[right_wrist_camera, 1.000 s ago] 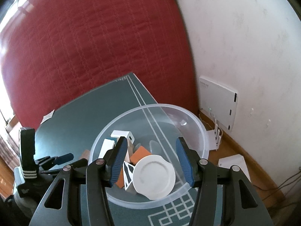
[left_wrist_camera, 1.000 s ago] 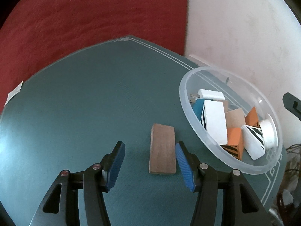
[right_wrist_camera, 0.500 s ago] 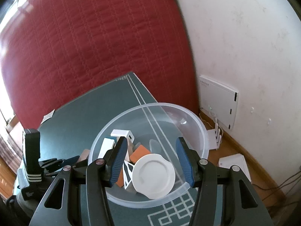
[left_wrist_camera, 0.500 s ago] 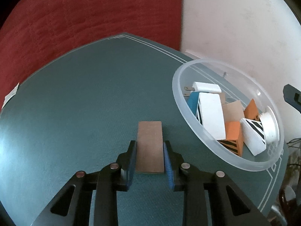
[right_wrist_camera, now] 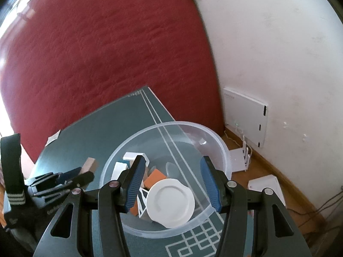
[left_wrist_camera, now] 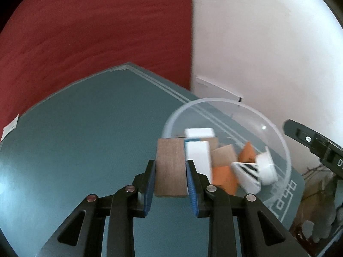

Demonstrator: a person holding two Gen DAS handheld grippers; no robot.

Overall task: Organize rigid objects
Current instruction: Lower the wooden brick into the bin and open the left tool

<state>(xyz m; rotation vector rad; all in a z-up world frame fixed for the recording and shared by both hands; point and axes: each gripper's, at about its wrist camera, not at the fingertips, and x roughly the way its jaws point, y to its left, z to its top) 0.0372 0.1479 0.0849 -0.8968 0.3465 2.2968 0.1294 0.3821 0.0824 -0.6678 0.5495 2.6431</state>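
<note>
My left gripper (left_wrist_camera: 169, 180) is shut on a flat brown wooden block (left_wrist_camera: 170, 167), held lifted off the green table (left_wrist_camera: 85, 139) beside the clear plastic bowl (left_wrist_camera: 276, 137). The bowl holds several white, orange, striped and brown blocks (left_wrist_camera: 223, 156). In the right wrist view my right gripper (right_wrist_camera: 171, 182) hovers open above the same bowl (right_wrist_camera: 218, 145), over a white round lid (right_wrist_camera: 171, 203) lying inside, with nothing between its fingers. The left gripper (right_wrist_camera: 68, 177) shows at the left there, with the block's pale end (right_wrist_camera: 90, 163) sticking out.
A red quilted surface (right_wrist_camera: 96, 53) rises behind the table. To the right stands a white wall with a white box (right_wrist_camera: 246, 117) low on it, and white items (right_wrist_camera: 265, 184) lie on the wooden floor. A paper scrap (left_wrist_camera: 9, 127) lies at the table's left edge.
The left gripper moved in around the wooden block on the table, shut on it, then lifted it and carried it toward the bowl. The right gripper stayed still.
</note>
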